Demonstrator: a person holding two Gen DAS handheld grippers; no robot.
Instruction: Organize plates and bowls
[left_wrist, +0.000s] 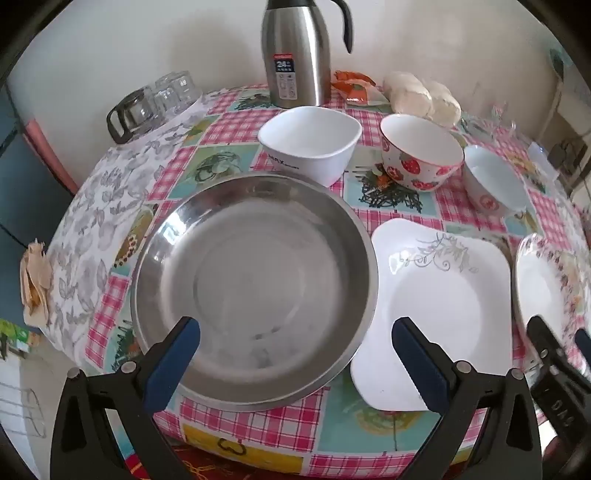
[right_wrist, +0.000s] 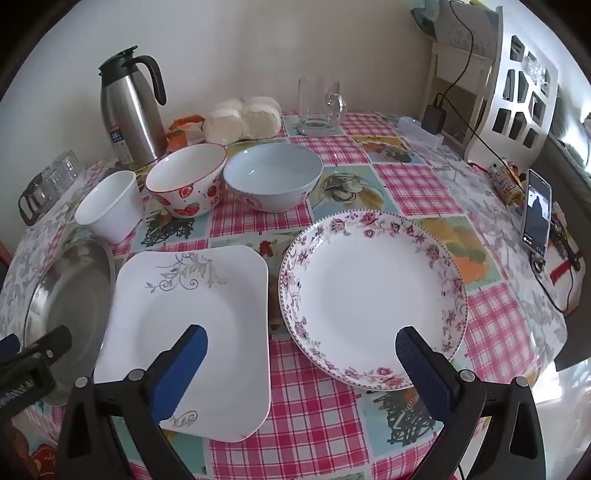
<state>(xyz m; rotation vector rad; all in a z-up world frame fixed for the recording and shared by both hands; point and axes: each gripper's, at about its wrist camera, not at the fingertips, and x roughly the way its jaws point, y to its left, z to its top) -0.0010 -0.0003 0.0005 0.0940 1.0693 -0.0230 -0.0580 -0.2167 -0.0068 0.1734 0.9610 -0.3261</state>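
A large steel plate (left_wrist: 255, 288) lies at the table's front left, with a square white plate (left_wrist: 439, 295) beside it and a round floral plate (right_wrist: 373, 295) to the right. Behind them stand a square white bowl (left_wrist: 312, 142), a strawberry bowl (left_wrist: 421, 151) and a pale blue bowl (right_wrist: 273, 175). My left gripper (left_wrist: 295, 354) is open and empty, hovering over the steel plate's near edge. My right gripper (right_wrist: 301, 363) is open and empty, hovering between the square plate (right_wrist: 192, 317) and the floral plate.
A steel thermos jug (left_wrist: 295, 51), a snack bag (left_wrist: 354, 86) and wrapped buns (right_wrist: 243, 118) stand at the back. Glasses (left_wrist: 155, 103) sit back left, a glass mug (right_wrist: 319, 107) back right. A phone (right_wrist: 537, 212) with cables lies at the right edge.
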